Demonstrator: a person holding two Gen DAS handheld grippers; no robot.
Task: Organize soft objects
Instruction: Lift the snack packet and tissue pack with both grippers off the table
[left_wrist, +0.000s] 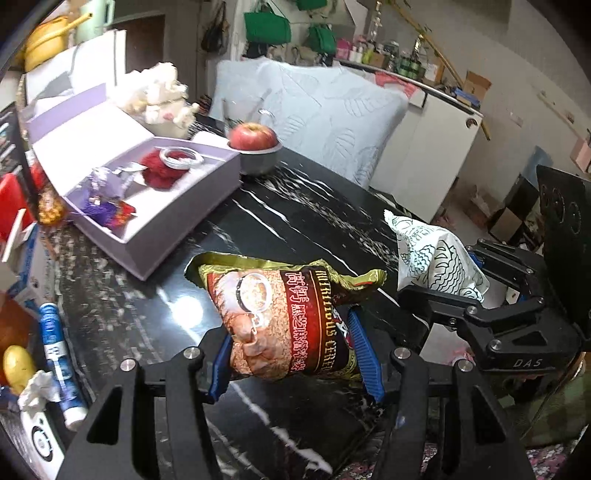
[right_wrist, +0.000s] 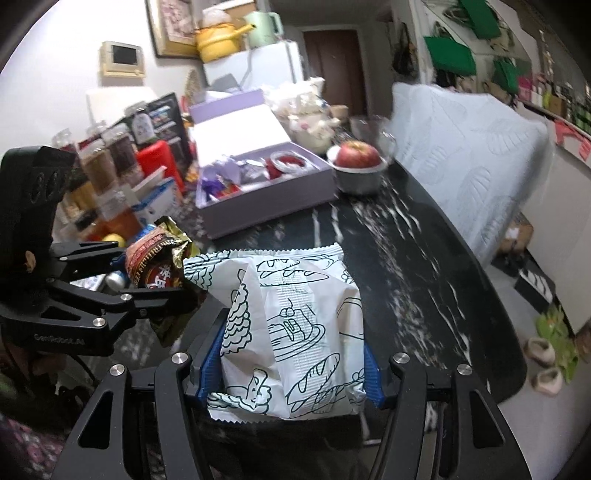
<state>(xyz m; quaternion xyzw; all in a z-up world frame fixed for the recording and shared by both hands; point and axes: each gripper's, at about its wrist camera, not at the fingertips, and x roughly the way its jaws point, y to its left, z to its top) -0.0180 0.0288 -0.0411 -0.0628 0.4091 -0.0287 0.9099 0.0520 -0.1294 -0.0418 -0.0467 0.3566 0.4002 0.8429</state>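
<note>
My left gripper (left_wrist: 291, 354) is shut on a gold and red cereal packet (left_wrist: 284, 314) and holds it above the black marble table (left_wrist: 303, 218). My right gripper (right_wrist: 291, 365) is shut on a white bread packet with line drawings (right_wrist: 291, 332), also held over the table. The bread packet shows in the left wrist view (left_wrist: 436, 254) at the right, in the right gripper (left_wrist: 443, 291). The cereal packet shows in the right wrist view (right_wrist: 159, 258) at the left, in the left gripper (right_wrist: 147, 280). The two packets are side by side, close together.
An open lilac box (left_wrist: 147, 192) with a red fluffy ball and small trinkets lies at the table's far left. A metal bowl holding an apple (left_wrist: 255, 136) stands behind it. A pale blue pillow (left_wrist: 325, 114) leans at the far edge. Bottles and jars (right_wrist: 107, 155) crowd the left side.
</note>
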